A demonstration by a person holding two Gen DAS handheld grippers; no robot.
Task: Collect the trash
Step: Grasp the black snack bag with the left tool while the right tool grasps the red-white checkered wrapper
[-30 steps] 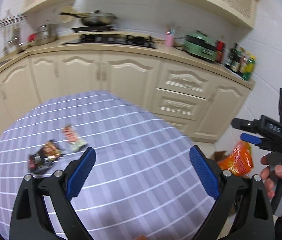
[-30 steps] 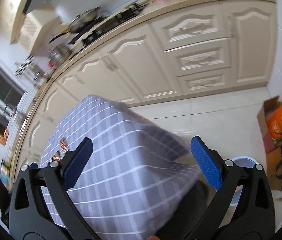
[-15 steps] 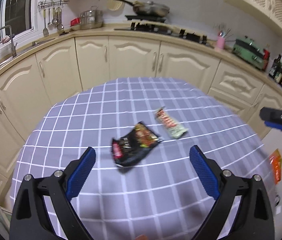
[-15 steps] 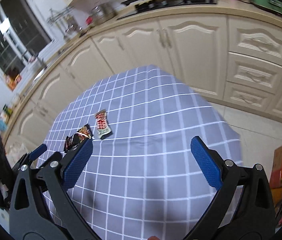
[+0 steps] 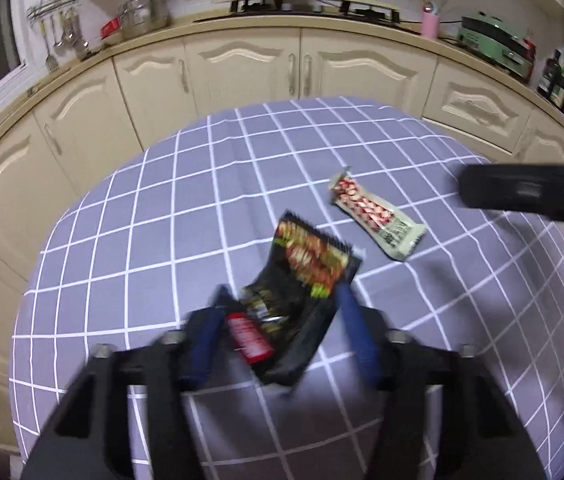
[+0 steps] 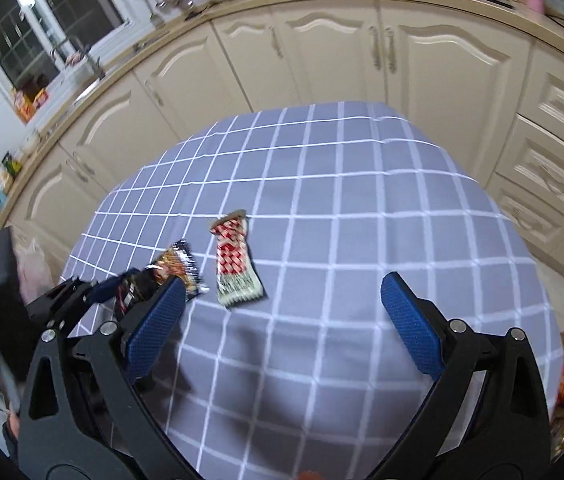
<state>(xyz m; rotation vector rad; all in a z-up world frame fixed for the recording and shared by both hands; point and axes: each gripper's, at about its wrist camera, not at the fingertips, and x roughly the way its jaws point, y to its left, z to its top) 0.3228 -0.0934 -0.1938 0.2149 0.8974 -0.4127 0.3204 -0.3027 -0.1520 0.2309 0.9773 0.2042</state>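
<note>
Left gripper has its 2 blue pads closing in on either side of the black snack wrapper on the checked tablecloth, contact blurred. Right gripper hangs spread wide above the cloth, the white-and-red wrapper lying just beyond its left pad.

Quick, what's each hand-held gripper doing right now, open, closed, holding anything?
Left hand-held gripper: closing around the black crinkled snack wrapper; firm grip cannot be told.
Right hand-held gripper: open, holding nothing.
</note>
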